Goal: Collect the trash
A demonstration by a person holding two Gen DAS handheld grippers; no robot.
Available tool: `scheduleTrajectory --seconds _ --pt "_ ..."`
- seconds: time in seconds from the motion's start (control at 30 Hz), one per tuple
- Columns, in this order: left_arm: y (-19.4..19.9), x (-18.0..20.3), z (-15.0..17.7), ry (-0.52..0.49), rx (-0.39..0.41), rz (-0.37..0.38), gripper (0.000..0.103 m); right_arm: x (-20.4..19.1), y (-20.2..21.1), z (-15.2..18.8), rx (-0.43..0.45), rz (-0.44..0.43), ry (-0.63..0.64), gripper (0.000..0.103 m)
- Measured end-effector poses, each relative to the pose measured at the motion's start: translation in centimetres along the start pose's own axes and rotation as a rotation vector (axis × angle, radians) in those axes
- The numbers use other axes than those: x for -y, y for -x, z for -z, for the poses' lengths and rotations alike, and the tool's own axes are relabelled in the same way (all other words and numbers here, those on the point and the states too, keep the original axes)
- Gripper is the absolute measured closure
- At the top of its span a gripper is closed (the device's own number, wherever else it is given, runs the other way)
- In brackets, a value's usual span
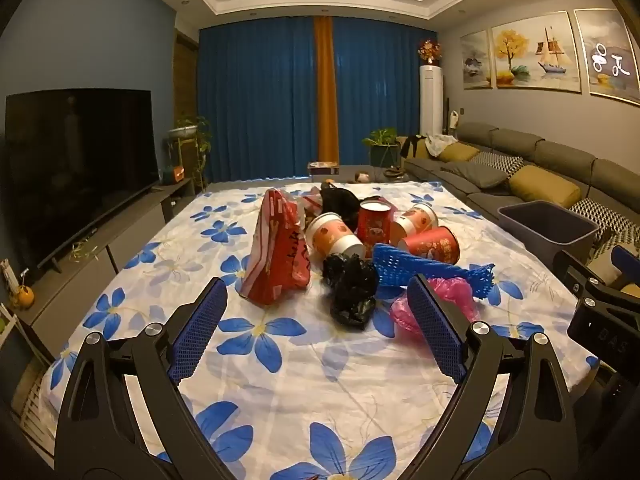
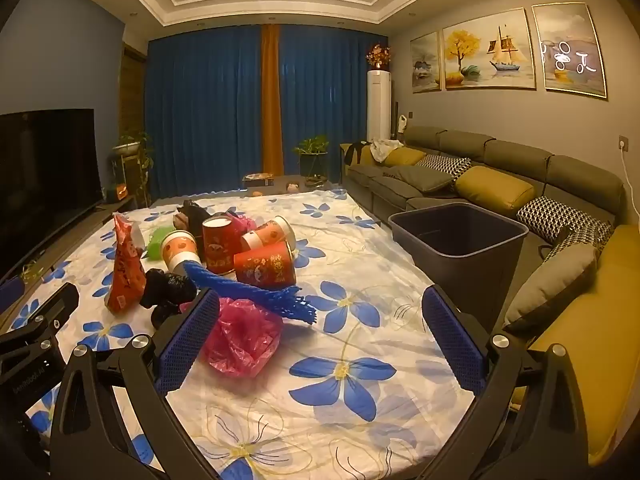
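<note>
A heap of trash lies mid-table on the flowered cloth [image 1: 280, 360]: a red plastic bag [image 1: 276, 256], a crumpled black bag [image 1: 350, 292], blue foam netting [image 1: 424, 268], a pink bag [image 1: 440, 304] and several red and orange paper cups [image 1: 432, 244]. My left gripper [image 1: 316, 328] hovers open just short of the black bag, nothing between its fingers. My right gripper [image 2: 320, 336] is open too, its left finger beside the pink bag [image 2: 240, 336]. The netting [image 2: 256, 292], cups [image 2: 266, 264] and black bag [image 2: 168, 288] lie beyond. A dark bin [image 2: 460, 240] stands at the table's right edge.
A grey sofa with yellow and patterned cushions [image 2: 492, 188] runs along the right wall behind the bin [image 1: 548, 224]. A television [image 1: 80, 168] on a low cabinet stands to the left. Blue curtains and potted plants fill the far wall.
</note>
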State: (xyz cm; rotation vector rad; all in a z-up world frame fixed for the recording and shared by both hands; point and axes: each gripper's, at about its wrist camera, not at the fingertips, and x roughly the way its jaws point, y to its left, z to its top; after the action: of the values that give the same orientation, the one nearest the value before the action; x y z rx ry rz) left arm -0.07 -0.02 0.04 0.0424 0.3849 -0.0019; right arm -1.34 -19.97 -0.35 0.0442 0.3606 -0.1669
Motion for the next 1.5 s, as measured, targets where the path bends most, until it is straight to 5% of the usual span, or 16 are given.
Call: scheduleTrajectory --seconds 1.5 --pt "0.1 0.4 -0.3 0.025 0.002 0.026 0.013 0.2 0.2 -0.2 0.015 0.017 0.0 0.005"
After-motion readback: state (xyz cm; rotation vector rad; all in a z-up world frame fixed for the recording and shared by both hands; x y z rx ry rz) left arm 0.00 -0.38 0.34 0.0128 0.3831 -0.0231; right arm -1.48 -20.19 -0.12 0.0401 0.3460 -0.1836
